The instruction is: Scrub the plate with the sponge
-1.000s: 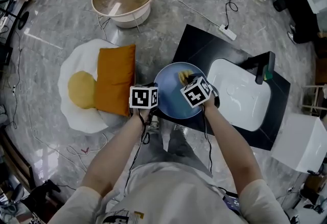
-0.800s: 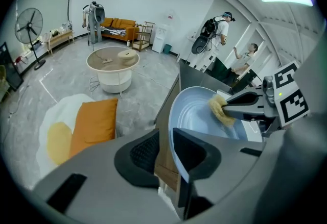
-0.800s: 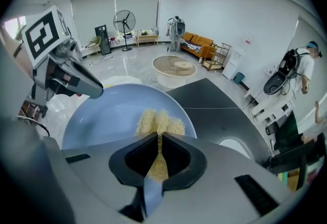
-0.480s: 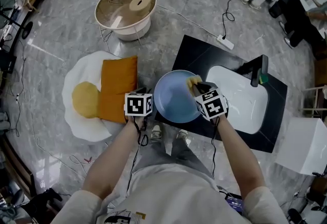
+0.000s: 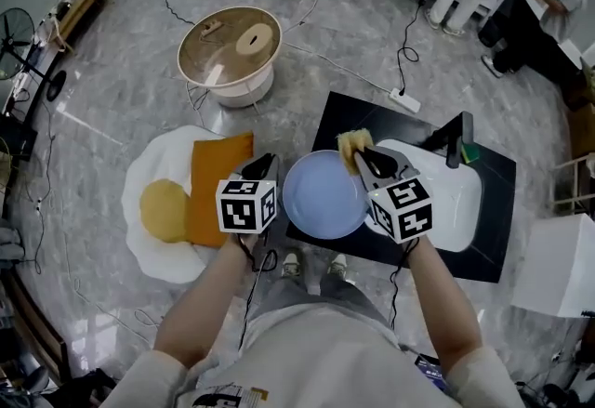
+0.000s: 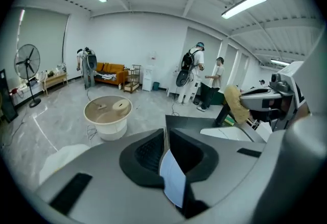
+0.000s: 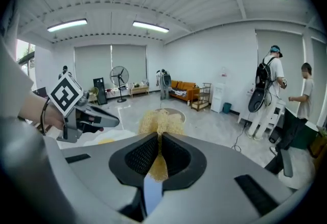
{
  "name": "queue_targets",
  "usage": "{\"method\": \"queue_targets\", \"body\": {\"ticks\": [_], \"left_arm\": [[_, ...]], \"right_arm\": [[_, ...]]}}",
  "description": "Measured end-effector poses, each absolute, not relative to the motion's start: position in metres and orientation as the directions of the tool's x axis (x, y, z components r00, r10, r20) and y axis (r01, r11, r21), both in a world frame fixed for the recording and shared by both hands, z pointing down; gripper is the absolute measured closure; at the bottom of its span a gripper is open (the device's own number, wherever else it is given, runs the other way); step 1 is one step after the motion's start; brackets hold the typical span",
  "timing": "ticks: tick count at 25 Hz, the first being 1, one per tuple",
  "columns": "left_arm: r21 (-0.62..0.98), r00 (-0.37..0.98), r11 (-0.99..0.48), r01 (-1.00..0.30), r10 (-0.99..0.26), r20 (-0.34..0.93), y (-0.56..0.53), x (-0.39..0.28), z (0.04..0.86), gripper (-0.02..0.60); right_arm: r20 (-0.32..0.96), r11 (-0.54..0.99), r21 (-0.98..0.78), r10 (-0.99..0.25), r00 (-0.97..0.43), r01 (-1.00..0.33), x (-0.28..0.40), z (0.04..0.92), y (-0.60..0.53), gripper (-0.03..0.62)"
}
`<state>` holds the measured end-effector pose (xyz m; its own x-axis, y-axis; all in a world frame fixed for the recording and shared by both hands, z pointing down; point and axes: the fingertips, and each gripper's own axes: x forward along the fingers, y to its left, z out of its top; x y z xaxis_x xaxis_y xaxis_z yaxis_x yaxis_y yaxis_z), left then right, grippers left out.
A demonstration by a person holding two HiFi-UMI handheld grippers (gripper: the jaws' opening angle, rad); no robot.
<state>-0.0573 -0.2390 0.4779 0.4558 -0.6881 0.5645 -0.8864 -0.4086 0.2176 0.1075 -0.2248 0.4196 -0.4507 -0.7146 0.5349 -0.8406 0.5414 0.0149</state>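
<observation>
A pale blue plate (image 5: 325, 195) lies face up at the left end of a black table (image 5: 346, 113), slightly over its edge. My right gripper (image 5: 361, 153) is shut on a yellow sponge (image 5: 353, 142), held just past the plate's far right rim; the sponge (image 7: 159, 122) sticks up out of the jaws in the right gripper view. My left gripper (image 5: 271, 158) hovers beside the plate's left rim. Its jaws are closing, down to a narrow slit (image 6: 166, 139). Only a pale blue strip shows low in that slit, and I see nothing pinched.
A white sink (image 5: 446, 183) with a dark faucet (image 5: 457, 138) is set in the table to the right. On the floor lie an egg-shaped rug (image 5: 153, 211) with an orange cushion (image 5: 209, 183), a round wooden-topped table (image 5: 230, 48) and a power strip (image 5: 406, 101). People stand far behind.
The sponge has gone from the plate's face to beyond its far right rim. The left gripper has drawn back from the plate's left rim, and its jaws now show.
</observation>
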Motion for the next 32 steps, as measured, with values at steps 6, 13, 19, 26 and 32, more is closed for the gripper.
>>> {"method": "queue_targets", "body": {"ticks": [6,13,19,26,32], "left_arm": [[0.12,0.493,-0.499,-0.858,-0.739,0.459,-0.246,-0.051,0.412,0.54],[-0.045,0.488,-0.522,-0.852,-0.822,0.291,-0.245,-0.052,0.339,0.549],[-0.109,0.515,-0.537,-0.837,-0.839,0.179,-0.232,-0.046,0.292,0.552],[-0.155,0.527,-0.531,-0.833,-0.847,0.071,-0.212,-0.042,0.259,0.557],[-0.173,0.536,-0.531,-0.829,-0.844,0.024,-0.195,-0.032,0.241,0.556]], "right_arm": [[0.373,0.527,0.051,-0.798,-0.473,-0.848,0.106,0.341,-0.221,0.545],[0.254,0.529,0.076,-0.83,-0.497,-0.845,0.103,0.281,-0.202,0.545],[0.152,0.518,0.11,-0.852,-0.501,-0.848,0.107,0.239,-0.185,0.545],[0.054,0.512,0.172,-0.858,-0.511,-0.842,0.11,0.202,-0.158,0.545],[0.027,0.51,0.187,-0.857,-0.515,-0.839,0.112,0.198,-0.141,0.545]]}}
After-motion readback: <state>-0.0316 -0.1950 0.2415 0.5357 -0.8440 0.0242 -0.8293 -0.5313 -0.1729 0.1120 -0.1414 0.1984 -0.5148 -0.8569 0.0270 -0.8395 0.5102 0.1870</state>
